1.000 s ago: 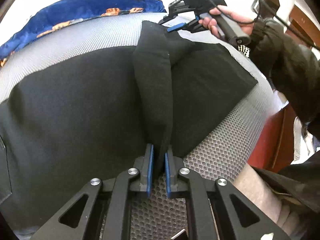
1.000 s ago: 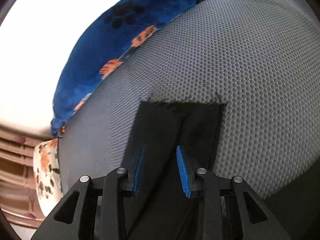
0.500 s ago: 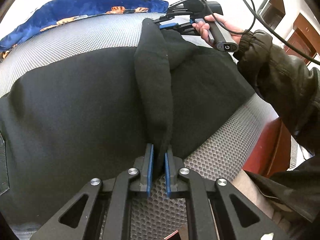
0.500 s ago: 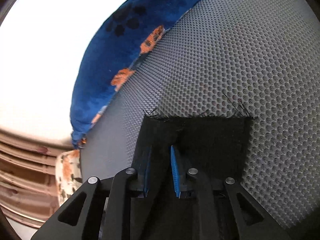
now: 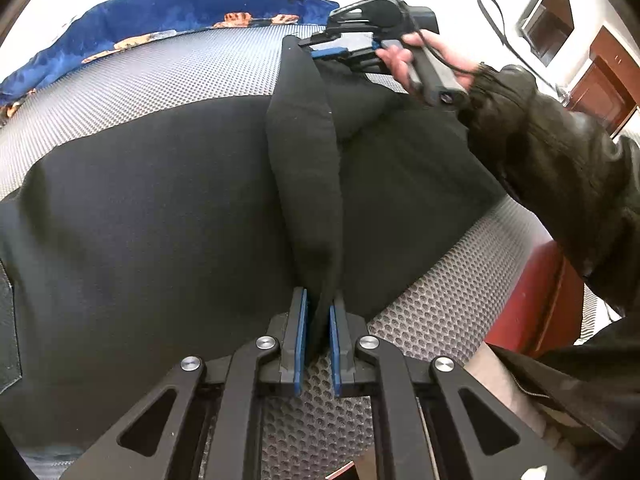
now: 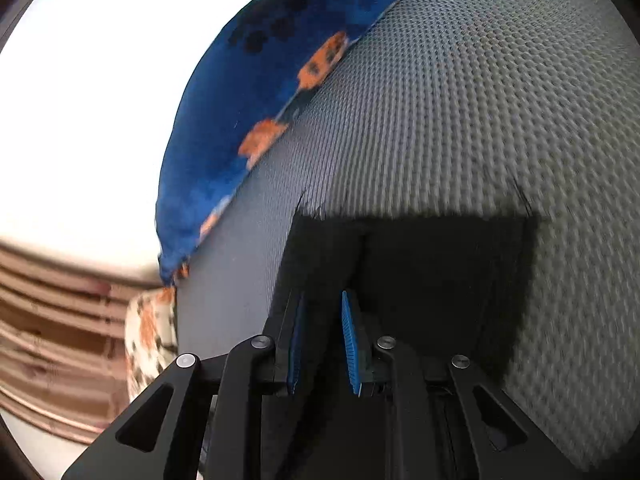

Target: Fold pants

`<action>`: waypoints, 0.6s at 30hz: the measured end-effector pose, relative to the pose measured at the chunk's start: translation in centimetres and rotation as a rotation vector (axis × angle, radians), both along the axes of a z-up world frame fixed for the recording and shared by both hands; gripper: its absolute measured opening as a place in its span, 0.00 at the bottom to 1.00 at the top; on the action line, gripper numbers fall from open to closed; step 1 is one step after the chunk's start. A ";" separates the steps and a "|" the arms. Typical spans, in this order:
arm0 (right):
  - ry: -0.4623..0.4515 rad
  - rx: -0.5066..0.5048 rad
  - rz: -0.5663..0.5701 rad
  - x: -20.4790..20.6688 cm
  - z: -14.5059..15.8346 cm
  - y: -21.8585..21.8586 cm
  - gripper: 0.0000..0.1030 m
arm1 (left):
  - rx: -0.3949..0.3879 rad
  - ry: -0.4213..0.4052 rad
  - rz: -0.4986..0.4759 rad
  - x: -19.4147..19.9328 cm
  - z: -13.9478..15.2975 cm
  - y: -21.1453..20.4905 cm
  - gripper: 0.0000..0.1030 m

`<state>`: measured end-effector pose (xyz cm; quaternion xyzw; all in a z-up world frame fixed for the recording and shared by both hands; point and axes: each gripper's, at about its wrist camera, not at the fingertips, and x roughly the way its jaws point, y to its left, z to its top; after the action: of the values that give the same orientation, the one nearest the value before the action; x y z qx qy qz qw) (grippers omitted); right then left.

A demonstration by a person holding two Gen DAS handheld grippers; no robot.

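Black pants (image 5: 140, 208) lie spread on a grey mesh mat (image 5: 432, 312). My left gripper (image 5: 318, 320) is shut on the near edge of the pants, pulling up a raised ridge of cloth (image 5: 308, 152) that runs away from me. At the far end my right gripper (image 5: 344, 46) holds the other end of that ridge. In the right wrist view the right gripper (image 6: 322, 320) is shut on the frayed hem of the pants (image 6: 440, 256), lifted above the mat (image 6: 460, 100).
A blue blanket with orange paw prints (image 5: 160, 12) lies along the far edge of the mat, also in the right wrist view (image 6: 248, 100). A red-brown cabinet (image 5: 536, 304) stands at the right. The person's dark sleeve (image 5: 560, 160) reaches across the right side.
My right gripper closed on the pant hem and lifted it off the mat. The ridge of cloth between the two grippers is pulled tighter and higher. My left gripper kept its hold.
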<state>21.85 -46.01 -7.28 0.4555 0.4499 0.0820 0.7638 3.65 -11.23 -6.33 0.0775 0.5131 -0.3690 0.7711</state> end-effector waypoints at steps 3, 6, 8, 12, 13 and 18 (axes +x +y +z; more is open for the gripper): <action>0.002 0.043 -0.026 1.2 -0.4 -0.6 0.19 | 0.001 0.003 0.009 -0.1 -0.2 -0.1 0.08; 0.002 0.029 -0.032 1.6 -0.2 -0.6 0.19 | 0.001 0.006 0.011 -0.1 -0.4 -0.1 0.08; 0.003 0.020 -0.011 1.8 0.2 -0.3 0.17 | -0.001 0.007 0.008 -0.1 -0.4 -0.1 0.08; -0.023 -0.028 -0.012 2.1 2.3 0.5 0.04 | -0.007 0.004 0.014 0.0 -0.5 0.1 0.08; -0.026 -0.041 -0.020 1.9 2.9 0.6 0.04 | -0.006 0.000 0.014 0.0 -0.5 0.1 0.08; -0.109 -0.061 -0.089 -1.2 9.5 -0.4 0.03 | 0.004 -0.064 0.001 -0.5 0.1 -0.2 0.06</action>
<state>20.69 -46.42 2.23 0.4465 0.3892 0.0586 0.8036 3.12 -11.47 -6.21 0.0908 0.4891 -0.3648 0.7871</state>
